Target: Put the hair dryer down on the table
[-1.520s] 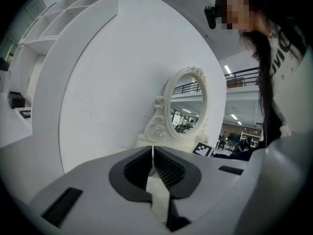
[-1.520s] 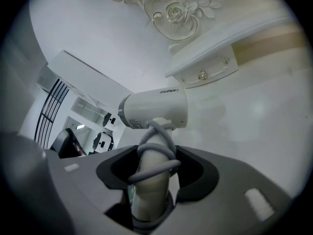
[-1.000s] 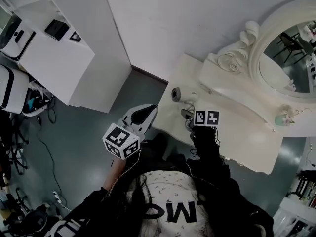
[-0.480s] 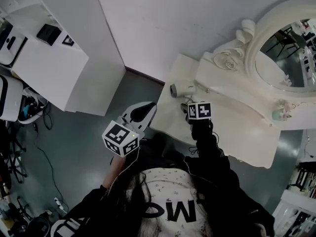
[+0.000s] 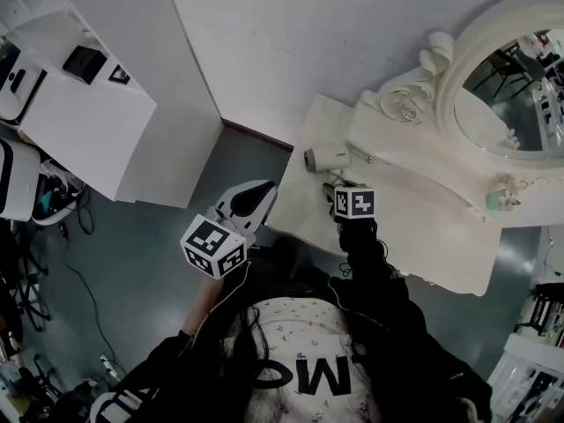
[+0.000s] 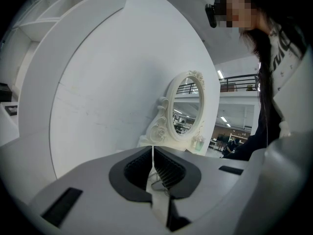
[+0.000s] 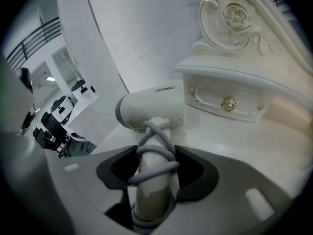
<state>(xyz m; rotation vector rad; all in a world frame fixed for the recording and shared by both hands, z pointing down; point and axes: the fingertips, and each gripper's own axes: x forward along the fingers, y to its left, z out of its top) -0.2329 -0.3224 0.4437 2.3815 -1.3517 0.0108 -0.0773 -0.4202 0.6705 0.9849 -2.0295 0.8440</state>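
A white hair dryer point(image 5: 324, 157) with its grey cord wound round the handle lies low over the left end of the cream dressing table point(image 5: 414, 232). Its barrel point(image 7: 151, 109) points left, just in front of a small drawer. My right gripper point(image 7: 155, 173) is shut on the handle, with the jaws on either side of the wound cord. In the head view this gripper point(image 5: 342, 186) reaches in from the table's front edge. My left gripper point(image 5: 261, 192) hangs over the floor left of the table, shut and with nothing in it; its pads point(image 6: 153, 160) meet.
An ornate oval mirror point(image 5: 502, 95) stands at the back of the table, with a small drawer point(image 7: 227, 102) under its carved base. A small pale green ornament point(image 5: 498, 203) sits near the table's right end. A white cabinet point(image 5: 88, 113) stands at left across grey floor.
The hair dryer's barrel has turned from facing up toward the camera to lying sideways, low over the table. The right gripper has shifted a little with it. The left gripper has barely moved.
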